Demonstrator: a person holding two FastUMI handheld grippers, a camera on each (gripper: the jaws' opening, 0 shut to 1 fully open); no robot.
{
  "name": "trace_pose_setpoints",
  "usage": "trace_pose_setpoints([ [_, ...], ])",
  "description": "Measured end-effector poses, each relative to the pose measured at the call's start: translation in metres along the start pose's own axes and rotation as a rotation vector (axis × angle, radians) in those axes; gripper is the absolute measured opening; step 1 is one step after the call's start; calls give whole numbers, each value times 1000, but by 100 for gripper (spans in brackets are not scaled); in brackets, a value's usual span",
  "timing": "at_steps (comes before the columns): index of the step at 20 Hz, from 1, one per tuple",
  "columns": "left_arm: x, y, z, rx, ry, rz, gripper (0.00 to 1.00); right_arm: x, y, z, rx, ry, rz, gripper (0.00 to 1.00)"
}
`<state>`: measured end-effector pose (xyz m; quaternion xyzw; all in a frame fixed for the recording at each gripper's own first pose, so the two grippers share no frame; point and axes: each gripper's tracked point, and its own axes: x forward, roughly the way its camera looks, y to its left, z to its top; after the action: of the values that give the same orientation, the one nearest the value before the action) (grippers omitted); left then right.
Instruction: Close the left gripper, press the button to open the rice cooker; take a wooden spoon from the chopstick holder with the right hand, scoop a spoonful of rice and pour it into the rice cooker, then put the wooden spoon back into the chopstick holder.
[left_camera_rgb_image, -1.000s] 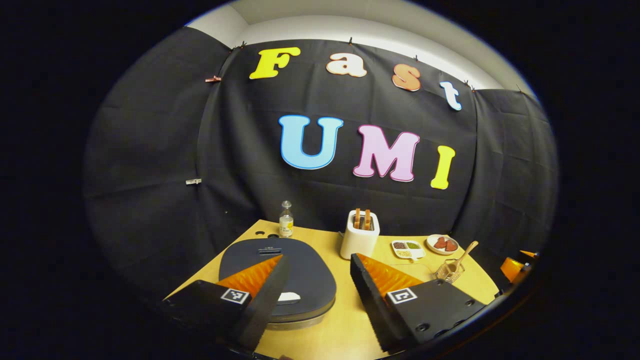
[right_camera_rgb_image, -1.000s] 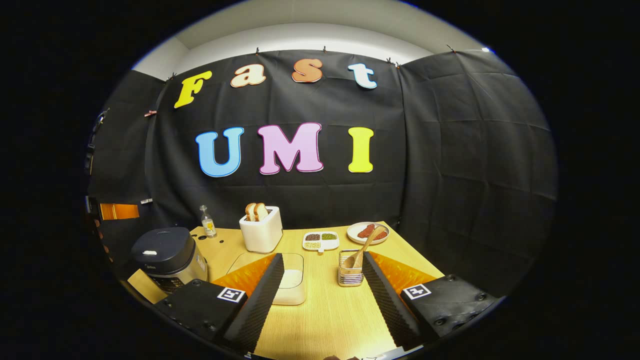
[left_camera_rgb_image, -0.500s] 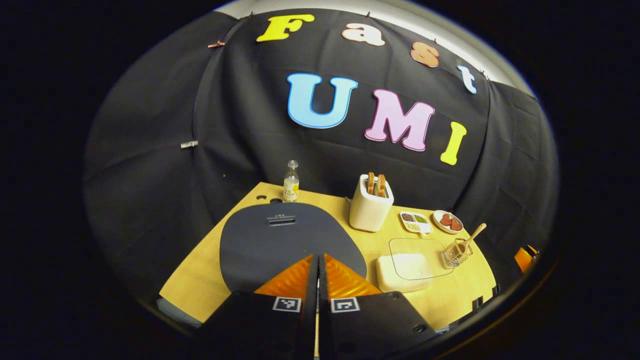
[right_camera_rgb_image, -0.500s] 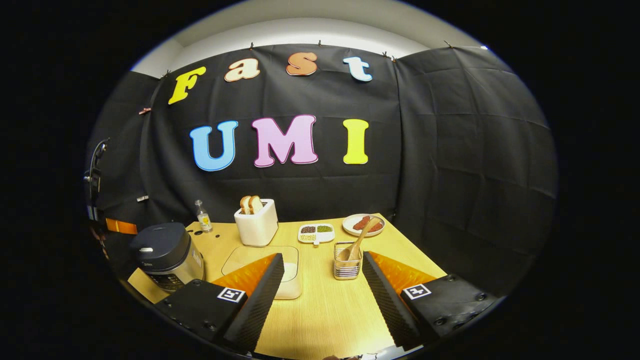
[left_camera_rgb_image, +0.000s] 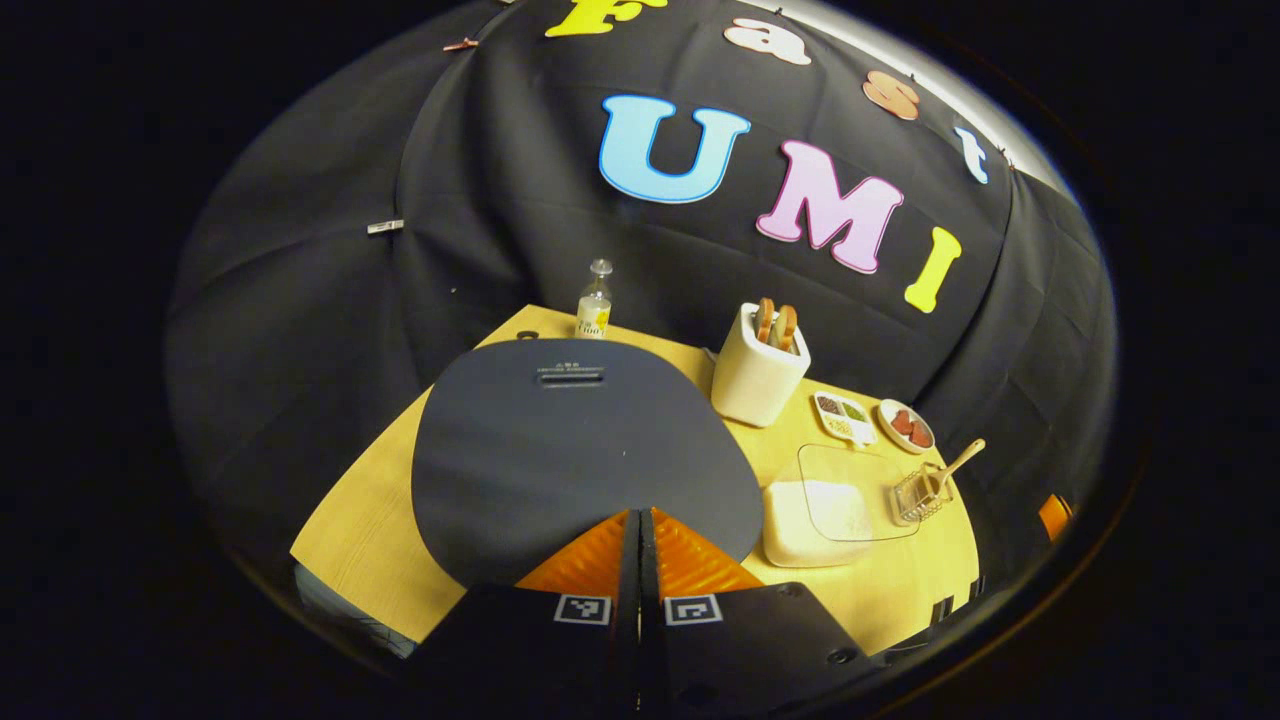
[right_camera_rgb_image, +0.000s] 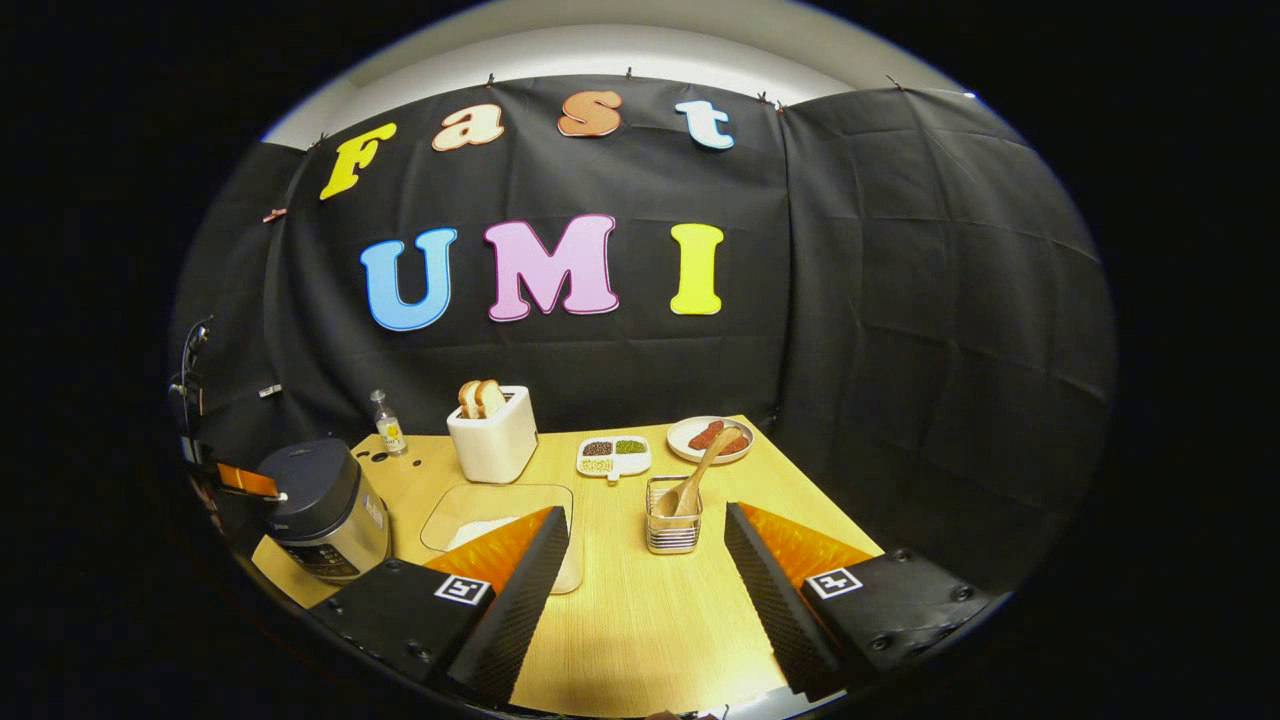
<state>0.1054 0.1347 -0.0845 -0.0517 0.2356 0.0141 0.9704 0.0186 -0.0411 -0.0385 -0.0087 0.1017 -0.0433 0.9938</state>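
One dark-lidded, silver-bodied rice cooker (left_camera_rgb_image: 585, 450) sat closed at nine o'clock on the pale wooden table (right_camera_rgb_image: 650, 620); one wooden spoon (right_camera_rgb_image: 690, 485) leaned in the wire chopstick holder (right_camera_rgb_image: 672, 528), two toast slices (right_camera_rgb_image: 481, 396) in a white toaster (right_camera_rgb_image: 492, 447). The left gripper (left_camera_rgb_image: 640, 520) was clenched empty over the lid; the right gripper (right_camera_rgb_image: 645, 535) hung spread apart.

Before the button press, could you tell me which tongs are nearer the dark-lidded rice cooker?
Left. The left tongs, shut, sit at the dark-lidded rice cooker's front edge; the right tongs, open, hover over the wooden table to its right.
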Motion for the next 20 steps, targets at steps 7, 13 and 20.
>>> trace_pose_setpoints([
  [7,3,1,-6,9,65,23,6,36,-2,8,0,25,36,98],
  [13,0,1,-2,38,49,105,6,65,-9,16,34,30,56,99],
  [20,-62,-14,104,7,-343,229,7,100,-33,18,70,26,32,98],
])
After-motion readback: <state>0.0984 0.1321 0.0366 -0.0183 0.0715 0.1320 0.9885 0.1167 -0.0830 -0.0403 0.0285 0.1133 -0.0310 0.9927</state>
